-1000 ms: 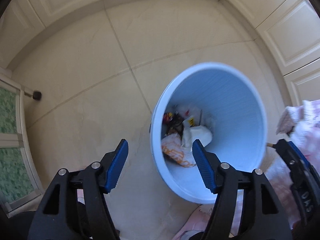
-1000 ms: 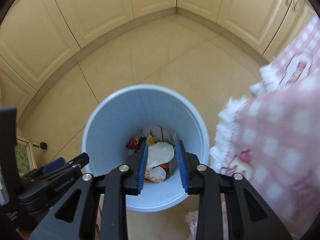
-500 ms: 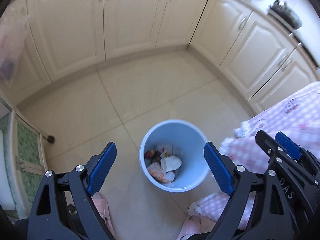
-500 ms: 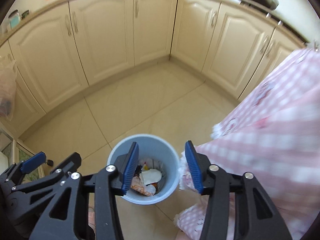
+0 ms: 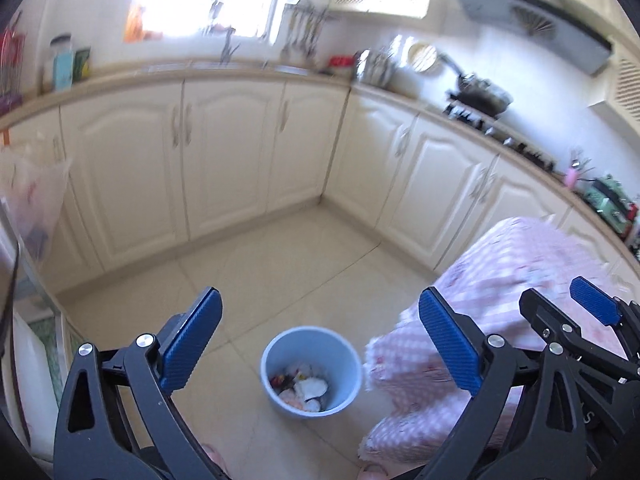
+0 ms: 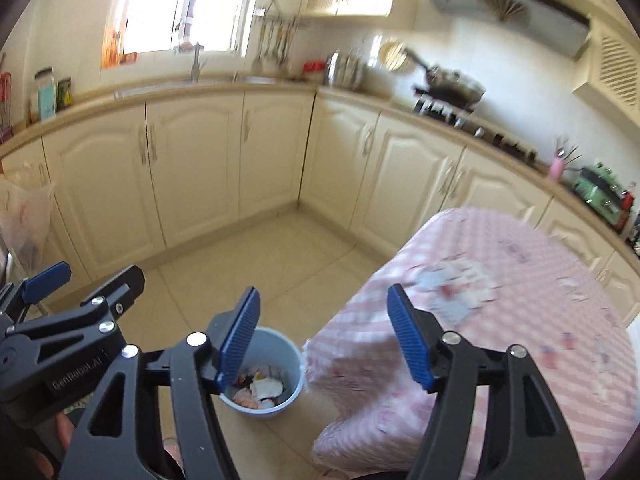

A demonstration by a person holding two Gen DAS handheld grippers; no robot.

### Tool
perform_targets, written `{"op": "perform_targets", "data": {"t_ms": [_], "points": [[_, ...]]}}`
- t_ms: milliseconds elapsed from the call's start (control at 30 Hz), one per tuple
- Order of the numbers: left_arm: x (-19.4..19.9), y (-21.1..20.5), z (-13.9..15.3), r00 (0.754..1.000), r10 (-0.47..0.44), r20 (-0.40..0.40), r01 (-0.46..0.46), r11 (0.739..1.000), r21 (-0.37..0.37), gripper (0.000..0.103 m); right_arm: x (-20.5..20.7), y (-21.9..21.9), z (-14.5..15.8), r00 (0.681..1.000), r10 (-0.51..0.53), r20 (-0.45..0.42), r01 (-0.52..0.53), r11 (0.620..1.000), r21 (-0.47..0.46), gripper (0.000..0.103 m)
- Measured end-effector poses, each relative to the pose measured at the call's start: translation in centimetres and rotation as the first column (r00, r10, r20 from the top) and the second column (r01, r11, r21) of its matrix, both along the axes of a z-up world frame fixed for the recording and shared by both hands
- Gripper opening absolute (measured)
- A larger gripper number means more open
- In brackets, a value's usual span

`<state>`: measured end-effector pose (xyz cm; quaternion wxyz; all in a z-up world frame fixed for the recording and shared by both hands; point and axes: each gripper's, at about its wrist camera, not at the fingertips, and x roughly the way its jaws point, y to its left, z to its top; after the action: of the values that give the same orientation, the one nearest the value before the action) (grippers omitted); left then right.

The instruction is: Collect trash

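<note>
A light blue bin [image 5: 320,344] stands on the tiled floor far below, with wrappers and crumpled paper [image 5: 305,390] in its bottom. My left gripper [image 5: 320,320] hangs high above it, its jaws opening wide with nothing between them. In the right wrist view the same bin [image 6: 286,350] and its trash [image 6: 262,390] show partly behind the left blue pad. My right gripper [image 6: 323,300] is high as well, its jaws opening and empty. Each gripper appears at the edge of the other's view: the right gripper [image 5: 560,304] and the left gripper [image 6: 90,274].
A table under a pink checked cloth [image 6: 500,280] stands just right of the bin. Cream cabinets [image 5: 224,152] line the far walls beneath a cluttered counter with a pan on the stove [image 6: 452,84]. A plastic bag [image 5: 32,196] hangs at the left.
Both grippers have risen far above the bin and tipped upward, so the counter and window now show. Both sets of jaws have spread wider. The bin looks much smaller.
</note>
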<state>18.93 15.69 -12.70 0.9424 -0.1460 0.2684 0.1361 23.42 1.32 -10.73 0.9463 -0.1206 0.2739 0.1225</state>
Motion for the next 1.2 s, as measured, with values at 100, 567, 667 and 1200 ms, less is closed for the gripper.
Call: {"op": "perform_targets", "data": {"t_ms": [100, 567, 667, 1200], "points": [[-2.0, -1.6, 2.4, 0.998, -0.042, 0.054, 0.042, 0.999, 0.0, 0.095, -3.3, -2.0, 2.9, 0.998, -0.025, 0.062, 0.024, 1.0, 0.016, 0.069], [-10.2, -9.6, 10.0, 0.948, -0.231, 0.22, 0.208, 0.971, 0.121, 0.095, -15.3, -12.3, 10.2, 0.947, -0.175, 0.269, 0.142, 0.98, 0.138, 0.079], [-11.7, -10.8, 11.1, 0.935, -0.258, 0.243, 0.231, 0.964, 0.134, 0.095, -17.4, -13.9, 11.2, 0.936, -0.195, 0.295, 0.151, 0.975, 0.163, 0.081], [-17.9, -14.9, 15.8, 0.893, -0.305, 0.33, 0.223, 0.938, 0.264, 0.096, -25.8, -18.3, 15.1, 0.869, -0.256, 0.422, 0.164, 0.956, 0.243, 0.09]]}}
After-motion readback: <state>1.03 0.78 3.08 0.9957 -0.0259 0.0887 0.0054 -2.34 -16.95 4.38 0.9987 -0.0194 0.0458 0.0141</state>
